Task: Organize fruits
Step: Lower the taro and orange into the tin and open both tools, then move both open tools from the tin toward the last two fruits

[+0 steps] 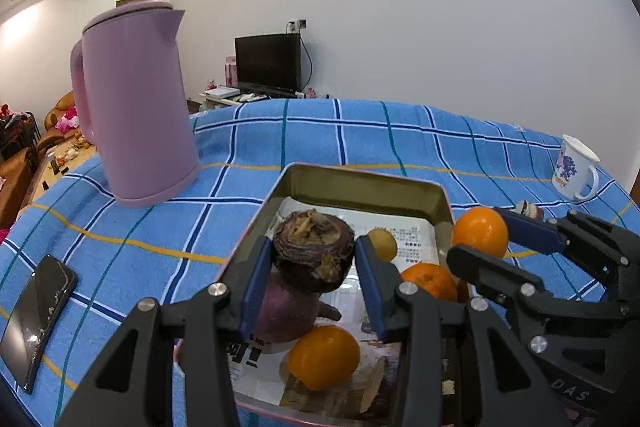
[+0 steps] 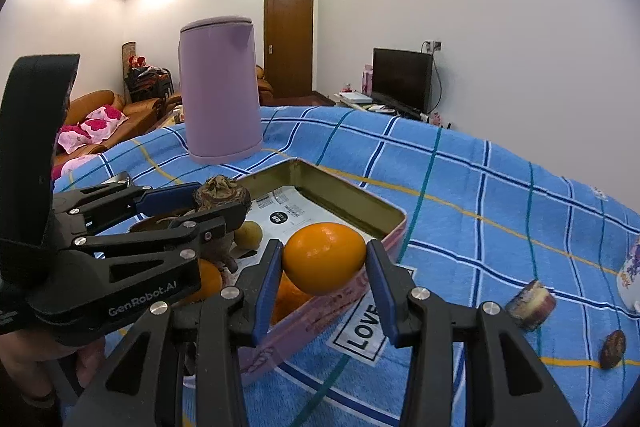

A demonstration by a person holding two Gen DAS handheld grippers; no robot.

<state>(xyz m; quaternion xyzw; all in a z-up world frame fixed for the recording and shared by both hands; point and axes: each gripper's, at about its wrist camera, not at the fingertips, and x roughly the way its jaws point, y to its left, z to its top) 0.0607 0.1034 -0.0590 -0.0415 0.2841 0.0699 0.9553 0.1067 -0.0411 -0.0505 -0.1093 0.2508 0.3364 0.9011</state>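
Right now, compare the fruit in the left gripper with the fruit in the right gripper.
The dark purple, rough-skinned fruit in the left gripper has a dried brown crown; the smooth round orange in the right gripper is bright and glossy. The purple fruit hangs over the tin's middle, the orange over the rectangular metal tin's pink edge. Both are clamped between jaws, lifted clear.

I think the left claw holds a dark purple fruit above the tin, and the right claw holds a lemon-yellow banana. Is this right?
Not quite. The right claw holds an orange, not a banana, as the right wrist view shows. The left claw does hold the dark purple fruit above the tin.
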